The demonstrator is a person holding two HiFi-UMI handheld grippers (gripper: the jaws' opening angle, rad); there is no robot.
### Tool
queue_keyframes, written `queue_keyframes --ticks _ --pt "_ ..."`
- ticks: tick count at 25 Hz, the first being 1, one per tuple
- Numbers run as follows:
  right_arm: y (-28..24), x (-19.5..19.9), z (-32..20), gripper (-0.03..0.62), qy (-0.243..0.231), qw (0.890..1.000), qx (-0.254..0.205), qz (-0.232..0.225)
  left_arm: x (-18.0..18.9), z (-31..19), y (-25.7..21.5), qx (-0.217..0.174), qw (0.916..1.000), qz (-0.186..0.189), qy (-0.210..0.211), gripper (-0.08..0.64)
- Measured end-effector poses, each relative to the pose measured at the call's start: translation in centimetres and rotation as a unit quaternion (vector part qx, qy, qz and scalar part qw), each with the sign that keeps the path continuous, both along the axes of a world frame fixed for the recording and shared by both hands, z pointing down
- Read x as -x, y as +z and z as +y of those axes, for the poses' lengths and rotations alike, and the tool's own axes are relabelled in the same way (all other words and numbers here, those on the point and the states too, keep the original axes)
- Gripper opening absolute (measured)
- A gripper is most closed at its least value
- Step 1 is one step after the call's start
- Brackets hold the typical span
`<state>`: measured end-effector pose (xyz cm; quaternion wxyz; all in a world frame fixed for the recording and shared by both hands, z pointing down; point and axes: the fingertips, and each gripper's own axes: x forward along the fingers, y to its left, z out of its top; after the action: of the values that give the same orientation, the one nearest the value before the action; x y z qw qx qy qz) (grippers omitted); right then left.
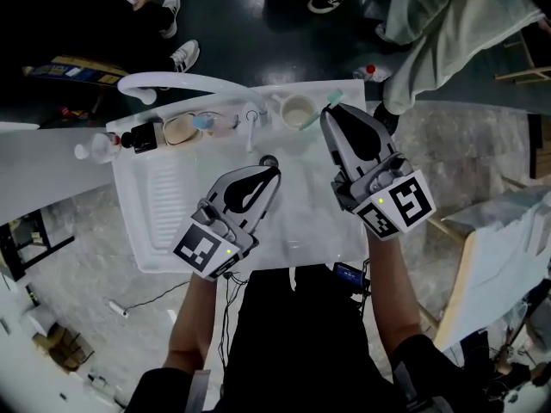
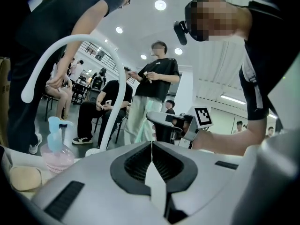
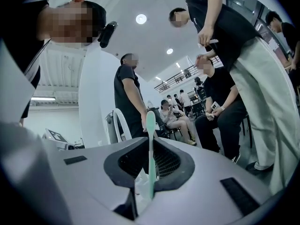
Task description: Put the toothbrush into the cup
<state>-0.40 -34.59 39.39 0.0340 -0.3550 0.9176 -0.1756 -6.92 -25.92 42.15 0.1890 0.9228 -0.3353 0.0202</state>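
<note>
A mint-green toothbrush (image 3: 150, 125) stands upright between the jaws of my right gripper (image 3: 148, 146), which is shut on its handle. In the head view its end (image 1: 333, 99) sticks out past the right gripper (image 1: 331, 114), just right of the pale cup (image 1: 298, 110) on the back ledge of the white sink (image 1: 155, 231). My left gripper (image 1: 269, 171) hovers over the sink basin near the drain, shut with nothing in it. From the left gripper view its jaws (image 2: 151, 144) meet in a thin line.
A curved white faucet (image 1: 172, 83) arches over the sink's back edge. Along the ledge stand a pink bottle with a blue cap (image 1: 207, 123), a beige sponge (image 1: 180, 130), a black item (image 1: 145, 136) and a white bottle (image 1: 95, 149). People stand close behind the sink.
</note>
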Motion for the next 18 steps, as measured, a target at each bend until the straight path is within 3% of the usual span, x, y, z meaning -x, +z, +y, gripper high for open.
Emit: queue_keyframes --ticks 6,18 --pt "1.5 0.1 -1.7 0.037 0.005 1.000 -0.006 0.004 -0.6 -0.1 2.1 0.031 0.9995 0.002 0.002 0.010" --pt "4.8 0.6 -1.9 0.037 0.002 1.000 0.018 -0.002 -1.1 0.5 3.9 0.045 0.9990 0.002 0.007 0.010"
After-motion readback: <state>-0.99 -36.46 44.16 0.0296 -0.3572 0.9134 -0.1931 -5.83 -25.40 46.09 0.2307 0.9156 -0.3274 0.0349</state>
